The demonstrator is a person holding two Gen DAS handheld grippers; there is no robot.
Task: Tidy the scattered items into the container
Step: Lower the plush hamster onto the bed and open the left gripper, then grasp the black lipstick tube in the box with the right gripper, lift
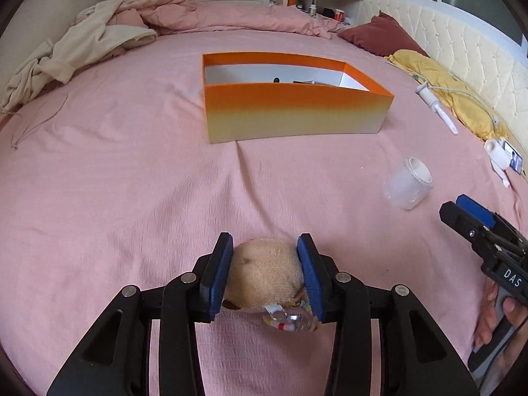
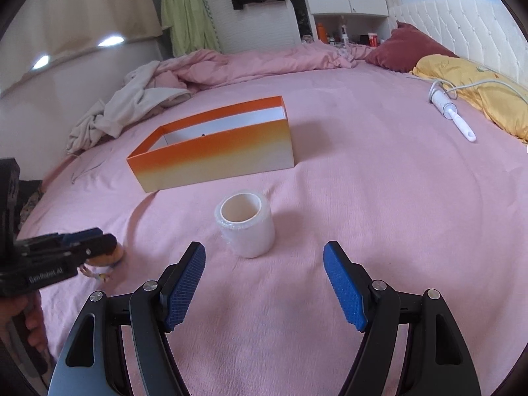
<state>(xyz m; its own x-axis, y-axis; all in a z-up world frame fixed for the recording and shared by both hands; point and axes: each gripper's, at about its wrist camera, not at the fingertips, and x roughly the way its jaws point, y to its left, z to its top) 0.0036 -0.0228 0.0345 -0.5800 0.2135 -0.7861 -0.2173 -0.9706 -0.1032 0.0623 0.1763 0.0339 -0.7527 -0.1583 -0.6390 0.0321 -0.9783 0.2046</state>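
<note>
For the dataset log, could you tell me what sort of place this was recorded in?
Most likely a bedroom: the work surface is a bed with a pink sheet, a tufted headboard, pillows and hanging clothes.

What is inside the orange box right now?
Over the orange box wall, a small dark object and a flat greyish item show; the near wall hides the rest.
</note>
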